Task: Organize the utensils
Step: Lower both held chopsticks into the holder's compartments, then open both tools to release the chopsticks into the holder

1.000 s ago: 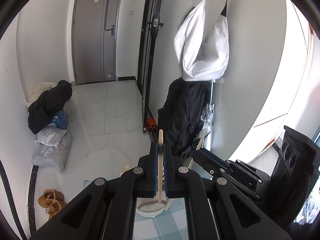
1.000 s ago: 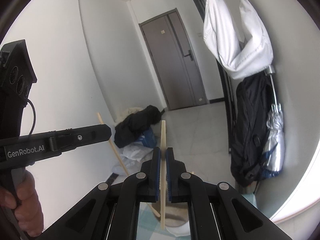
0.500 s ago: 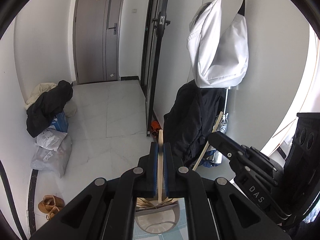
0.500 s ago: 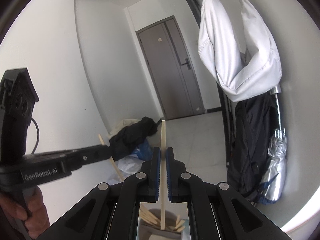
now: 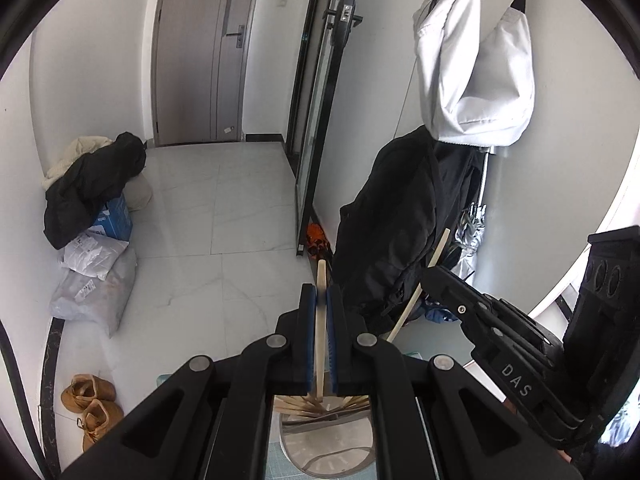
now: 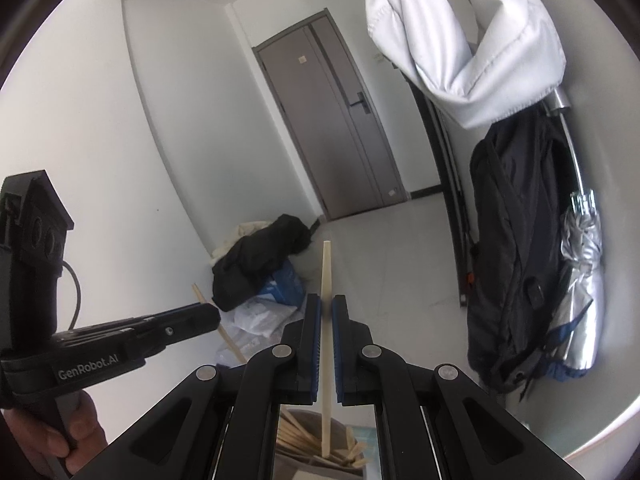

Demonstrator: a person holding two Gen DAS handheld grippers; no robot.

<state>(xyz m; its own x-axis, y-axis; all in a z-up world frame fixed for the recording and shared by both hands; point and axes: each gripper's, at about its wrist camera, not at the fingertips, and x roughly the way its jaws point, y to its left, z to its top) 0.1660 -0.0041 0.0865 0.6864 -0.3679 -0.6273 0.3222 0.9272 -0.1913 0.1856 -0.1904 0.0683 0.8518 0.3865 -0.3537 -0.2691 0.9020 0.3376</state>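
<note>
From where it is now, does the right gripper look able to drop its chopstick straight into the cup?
Probably yes. The right gripper holds its chopstick upright over the cup, with the lower tip inside the rim. The left gripper sits to the side, not between.

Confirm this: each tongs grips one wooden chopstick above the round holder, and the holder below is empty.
Not quite. The left tongs and right tongs each do grip one wooden chopstick above the round holder, but the holder is not empty: both wrist views show several more chopsticks already lying inside it.
</note>
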